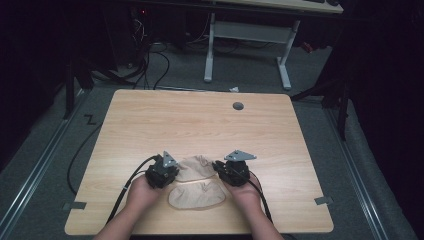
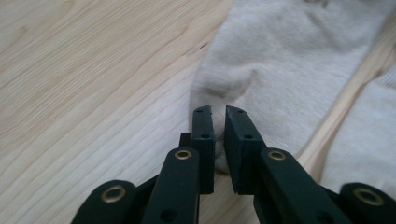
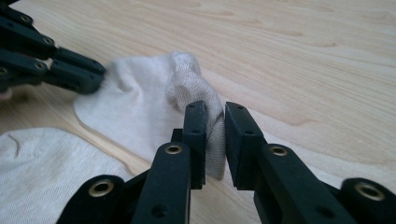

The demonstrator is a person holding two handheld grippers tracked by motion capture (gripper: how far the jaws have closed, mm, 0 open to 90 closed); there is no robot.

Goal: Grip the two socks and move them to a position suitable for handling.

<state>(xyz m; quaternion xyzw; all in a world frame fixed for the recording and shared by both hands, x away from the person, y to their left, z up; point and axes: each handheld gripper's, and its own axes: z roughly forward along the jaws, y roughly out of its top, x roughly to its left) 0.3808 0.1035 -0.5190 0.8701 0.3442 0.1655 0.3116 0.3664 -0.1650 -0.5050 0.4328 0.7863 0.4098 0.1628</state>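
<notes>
Two beige socks lie on the wooden table (image 1: 200,125) near its front edge. The far sock (image 1: 196,167) stretches between my two grippers, while the near sock (image 1: 197,195) lies flat just in front of it. My left gripper (image 1: 170,170) is shut on the left end of the far sock (image 2: 280,60), and the fabric puckers at its tips (image 2: 218,112). My right gripper (image 1: 220,167) is shut on the bunched cuff of the far sock (image 3: 135,107), with cloth squeezed between its pads (image 3: 215,107). The left gripper (image 3: 95,77) also shows across the sock. The near sock (image 3: 42,172) is untouched.
A grey round cap (image 1: 238,106) sits in the tabletop at the back. Beyond the table stands a white desk frame (image 1: 285,65), with cables on the floor at the left (image 1: 150,65). The table's front edge is close under the person's forearms.
</notes>
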